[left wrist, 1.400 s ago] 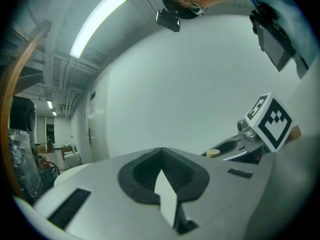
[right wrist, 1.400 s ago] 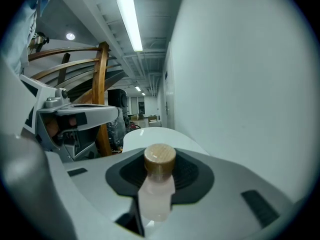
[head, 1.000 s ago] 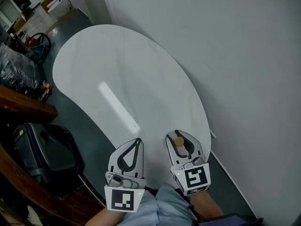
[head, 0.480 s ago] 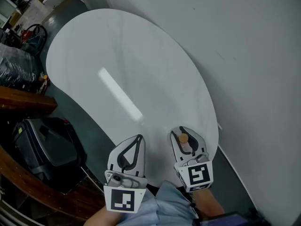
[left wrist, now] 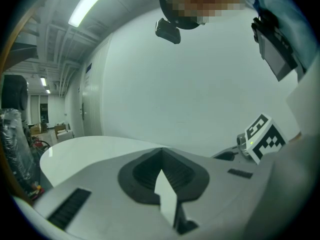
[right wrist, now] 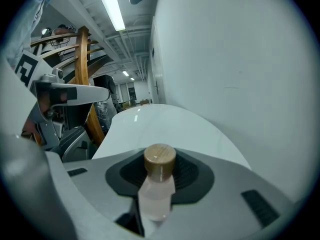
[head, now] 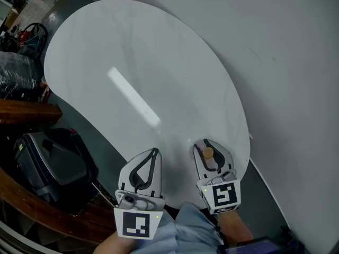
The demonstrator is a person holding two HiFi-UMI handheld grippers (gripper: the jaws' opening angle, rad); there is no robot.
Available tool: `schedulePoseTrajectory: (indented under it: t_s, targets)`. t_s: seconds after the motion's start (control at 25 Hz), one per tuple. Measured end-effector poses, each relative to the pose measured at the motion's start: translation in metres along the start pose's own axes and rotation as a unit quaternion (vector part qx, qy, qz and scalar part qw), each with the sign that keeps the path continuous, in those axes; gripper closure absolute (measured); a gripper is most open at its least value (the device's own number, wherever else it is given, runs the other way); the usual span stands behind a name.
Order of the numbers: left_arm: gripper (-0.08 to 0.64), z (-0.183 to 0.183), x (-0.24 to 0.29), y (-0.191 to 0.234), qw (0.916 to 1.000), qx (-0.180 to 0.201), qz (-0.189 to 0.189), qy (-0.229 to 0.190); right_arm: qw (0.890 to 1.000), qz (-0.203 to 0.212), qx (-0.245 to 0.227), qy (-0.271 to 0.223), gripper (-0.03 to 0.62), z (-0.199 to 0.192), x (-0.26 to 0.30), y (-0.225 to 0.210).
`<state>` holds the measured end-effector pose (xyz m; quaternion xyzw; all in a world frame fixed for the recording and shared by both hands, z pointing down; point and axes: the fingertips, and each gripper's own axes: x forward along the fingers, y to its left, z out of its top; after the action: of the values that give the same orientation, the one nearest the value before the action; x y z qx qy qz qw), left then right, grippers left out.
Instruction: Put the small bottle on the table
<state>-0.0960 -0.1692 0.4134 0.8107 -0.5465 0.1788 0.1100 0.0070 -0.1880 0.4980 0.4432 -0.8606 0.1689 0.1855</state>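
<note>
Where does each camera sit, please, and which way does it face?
Head view: on the person's head, steeply down at white table, left gripper, right gripper, sleeve.
Left gripper view: on that gripper, along shut empty jaws toward the wall.
Right gripper view: along jaws shut on the small bottle.
Head and right gripper views share that bottle.

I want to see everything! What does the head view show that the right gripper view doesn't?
Only the head view: the table's whole rounded edge and the marker cube on the right hand-held gripper. Only the right gripper view: the bottle's pale body under its wooden cap, and a ceiling light. Both: the table, the wall, and that hand-held gripper shut on the bottle.
</note>
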Motion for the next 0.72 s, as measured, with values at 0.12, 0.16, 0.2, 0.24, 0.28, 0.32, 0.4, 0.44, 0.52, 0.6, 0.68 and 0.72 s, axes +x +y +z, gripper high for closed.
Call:
schedulePoseTrajectory:
  t_s: [0.12,0.16,0.2,0.24,0.28,0.32,0.4,0.44,0.52,0.6,0.68,0.72]
  targets:
    - [0.558,-0.001,0.000,-0.001,1.0000,0.005,-0.006,0.005,1.000,-0.006,0.012,0.020,0.483,-0.006,0.000,0.001]
    - [0.558,-0.001,0.001,-0.001,0.9999,0.007,-0.008,0.005,1.000,-0.008,0.013,0.023,0.483,-0.007,0.001,0.000]
    - [0.558,-0.001,0.001,-0.002,0.9999,0.011,-0.010,0.005,1.000,-0.010,0.012,0.026,0.483,-0.007,0.002,-0.001]
    - [0.558,-0.001,0.000,-0.002,0.9998,0.013,-0.011,0.005,0.999,-0.013,0.010,0.028,0.483,-0.007,0.002,-0.002]
    - [0.558,-0.002,0.000,-0.002,0.9998,0.013,-0.011,0.007,1.000,-0.014,0.008,0.027,0.483,-0.008,0.003,-0.003]
    - [0.558,-0.003,0.000,-0.002,0.9999,0.011,-0.009,0.009,1.000,-0.012,0.007,0.025,0.483,-0.010,0.003,-0.003]
    - [0.558,-0.005,-0.001,-0.001,0.9999,0.008,-0.006,0.012,1.000,-0.013,0.007,0.026,0.483,-0.013,0.003,-0.004]
    - [0.558,-0.005,0.000,0.000,0.9999,0.008,-0.005,0.013,0.999,-0.014,0.008,0.028,0.483,-0.014,0.003,-0.005]
    - [0.558,-0.005,-0.001,0.000,0.9999,0.005,-0.004,0.013,1.000,-0.014,0.008,0.027,0.483,-0.017,0.004,-0.005]
    - [0.558,-0.006,-0.001,-0.001,0.9999,0.007,-0.006,0.014,0.999,-0.018,0.009,0.030,0.483,-0.020,0.003,-0.005]
    - [0.558,-0.007,-0.001,-0.002,0.9998,0.013,-0.010,0.015,0.999,-0.021,0.007,0.032,0.483,-0.020,0.004,-0.006]
    - [0.558,-0.007,-0.001,-0.002,0.9997,0.015,-0.011,0.014,0.999,-0.021,0.005,0.028,0.483,-0.020,0.005,-0.005]
